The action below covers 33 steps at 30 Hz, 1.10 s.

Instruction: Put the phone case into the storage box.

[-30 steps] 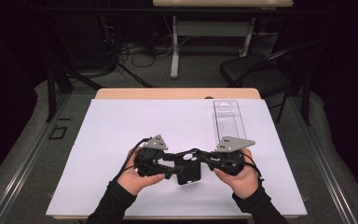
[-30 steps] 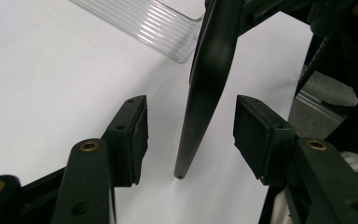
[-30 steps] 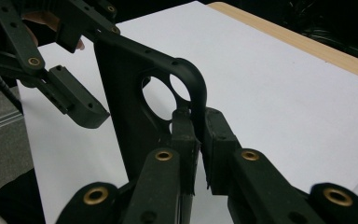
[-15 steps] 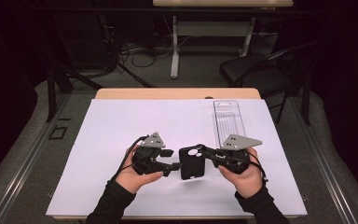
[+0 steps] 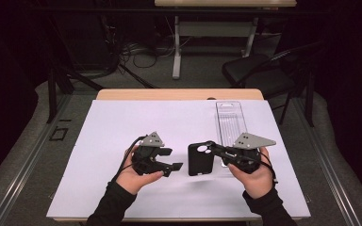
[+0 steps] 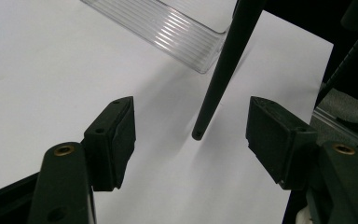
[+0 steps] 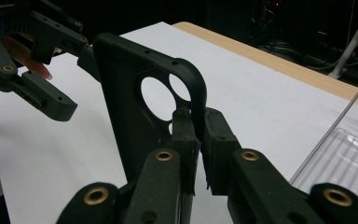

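Note:
A black phone case with round camera holes stands upright on edge over the white sheet. My right gripper is shut on its rim near the camera cut-out, as the right gripper view shows, with the case pinched between the pads. My left gripper is just left of the case, apart from it. Its jaws have just been opening and nothing is between them. In the left gripper view the case appears edge-on beyond the open gripper.
A clear plastic tray lies on the white sheet at the right, just behind my right hand; it also appears as the tray and the tray. A wooden table edge runs along the back.
The left gripper has let go of the case and drawn off to the left, jaws wider. The right gripper has kept the case and shifted slightly right.

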Motion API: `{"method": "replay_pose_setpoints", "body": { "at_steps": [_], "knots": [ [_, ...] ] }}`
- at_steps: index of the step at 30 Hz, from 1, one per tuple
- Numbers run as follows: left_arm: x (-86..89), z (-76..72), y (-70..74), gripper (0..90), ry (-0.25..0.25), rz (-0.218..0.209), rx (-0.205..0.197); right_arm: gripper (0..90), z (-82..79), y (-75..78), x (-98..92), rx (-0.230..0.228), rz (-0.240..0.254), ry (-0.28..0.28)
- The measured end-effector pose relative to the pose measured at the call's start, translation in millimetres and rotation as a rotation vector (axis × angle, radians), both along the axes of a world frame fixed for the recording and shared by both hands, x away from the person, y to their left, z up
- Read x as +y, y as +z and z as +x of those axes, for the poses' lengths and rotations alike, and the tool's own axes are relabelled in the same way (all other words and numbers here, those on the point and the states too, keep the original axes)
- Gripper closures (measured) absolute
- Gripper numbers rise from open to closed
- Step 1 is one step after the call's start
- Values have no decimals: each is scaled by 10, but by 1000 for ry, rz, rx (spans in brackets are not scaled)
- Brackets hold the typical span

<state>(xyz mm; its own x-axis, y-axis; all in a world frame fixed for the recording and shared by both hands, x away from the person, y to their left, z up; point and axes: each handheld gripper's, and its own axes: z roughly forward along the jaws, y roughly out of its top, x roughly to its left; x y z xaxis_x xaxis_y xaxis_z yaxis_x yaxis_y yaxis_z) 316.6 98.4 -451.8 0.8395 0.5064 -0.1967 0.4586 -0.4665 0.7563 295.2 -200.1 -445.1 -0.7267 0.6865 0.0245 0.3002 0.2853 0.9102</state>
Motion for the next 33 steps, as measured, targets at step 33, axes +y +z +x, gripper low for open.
{"method": "replay_pose_setpoints", "body": {
  "at_steps": [33],
  "knots": [
    [325,103,-9,226,94,-77,2,847,176,339,-408,-89,14,-45]
  ]
}}
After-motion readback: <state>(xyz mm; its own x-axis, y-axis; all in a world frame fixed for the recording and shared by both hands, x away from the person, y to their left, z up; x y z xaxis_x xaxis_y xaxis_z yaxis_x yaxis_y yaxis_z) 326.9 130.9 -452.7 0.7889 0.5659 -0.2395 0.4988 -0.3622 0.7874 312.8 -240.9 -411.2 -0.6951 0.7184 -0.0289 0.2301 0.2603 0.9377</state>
